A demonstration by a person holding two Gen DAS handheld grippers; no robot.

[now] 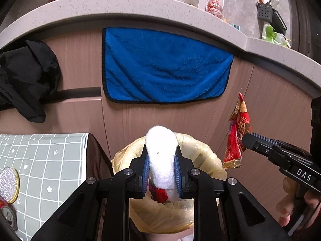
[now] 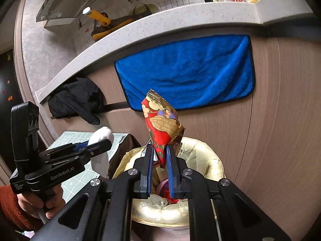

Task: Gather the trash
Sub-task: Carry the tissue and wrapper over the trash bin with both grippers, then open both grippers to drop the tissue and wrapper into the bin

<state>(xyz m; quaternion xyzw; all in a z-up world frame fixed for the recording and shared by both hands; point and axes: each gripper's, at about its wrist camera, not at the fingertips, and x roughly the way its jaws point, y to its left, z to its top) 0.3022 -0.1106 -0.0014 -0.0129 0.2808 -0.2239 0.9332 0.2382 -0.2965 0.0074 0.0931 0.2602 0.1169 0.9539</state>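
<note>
My left gripper [image 1: 161,156] is shut on a white wad of tissue [image 1: 162,156] and holds it above a bin lined with a yellowish bag [image 1: 202,150]. Red trash lies inside the bin [image 1: 159,193]. My right gripper [image 2: 159,156] is shut on a red and gold snack wrapper [image 2: 160,122] and holds it above the same bin [image 2: 202,156]. In the left wrist view the right gripper [image 1: 245,140] comes in from the right with the wrapper [image 1: 237,132] hanging. In the right wrist view the left gripper [image 2: 106,143] holds the tissue [image 2: 101,138] at the left.
A blue towel [image 1: 164,66] hangs on the wooden cabinet front behind the bin. A black cloth [image 1: 26,76] hangs to the left. A table with a grey grid cloth [image 1: 50,160] stands left of the bin. A speckled counter [image 1: 120,2] runs above with bottles.
</note>
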